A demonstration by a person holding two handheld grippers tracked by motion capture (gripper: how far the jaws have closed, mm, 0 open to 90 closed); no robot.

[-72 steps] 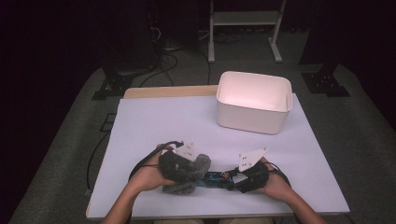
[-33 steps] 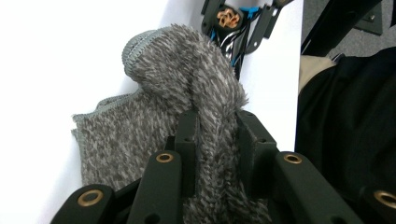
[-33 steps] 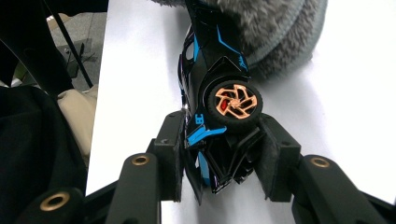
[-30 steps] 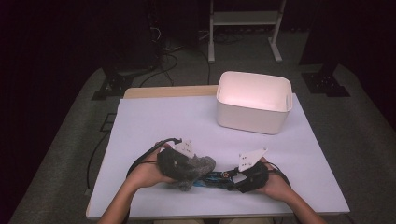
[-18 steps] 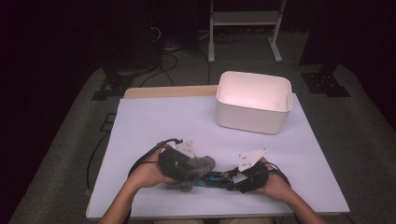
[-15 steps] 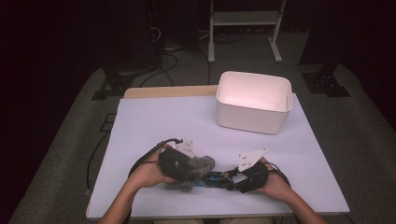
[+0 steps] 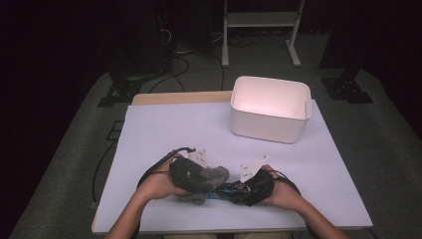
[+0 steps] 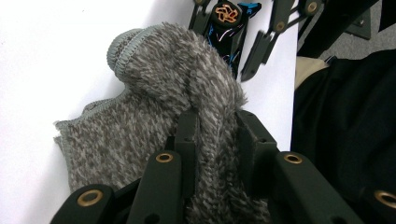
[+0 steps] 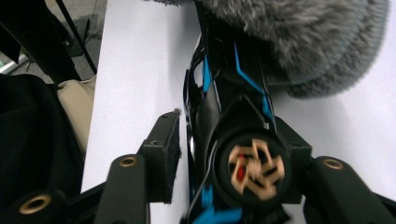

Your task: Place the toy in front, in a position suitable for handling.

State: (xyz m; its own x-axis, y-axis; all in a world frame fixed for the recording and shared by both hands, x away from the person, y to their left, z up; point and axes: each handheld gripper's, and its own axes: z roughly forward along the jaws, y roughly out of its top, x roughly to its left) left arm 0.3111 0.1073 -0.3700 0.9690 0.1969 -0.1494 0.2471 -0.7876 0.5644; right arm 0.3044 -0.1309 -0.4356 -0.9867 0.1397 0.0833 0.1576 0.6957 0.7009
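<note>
Near the table's [image 7: 149, 129] front edge, left tool [image 8: 215, 135] clamps the grey sock [image 8: 154, 107]; right tool [image 9: 224, 154], just opening, straddles the black tube [image 9: 224, 93]

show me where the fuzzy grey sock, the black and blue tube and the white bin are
fuzzy grey sock [image 8: 154, 88], left gripper view, its fluffy middle.
black and blue tube [image 9: 229, 93], right gripper view, its side.
white bin [image 7: 266, 127], high view, its front wall.

the room was dark around a brightly lit table [image 7: 164, 129]. the white bin [image 7: 271, 113] glowed pinkish. the right gripper view was blurred close up.
</note>
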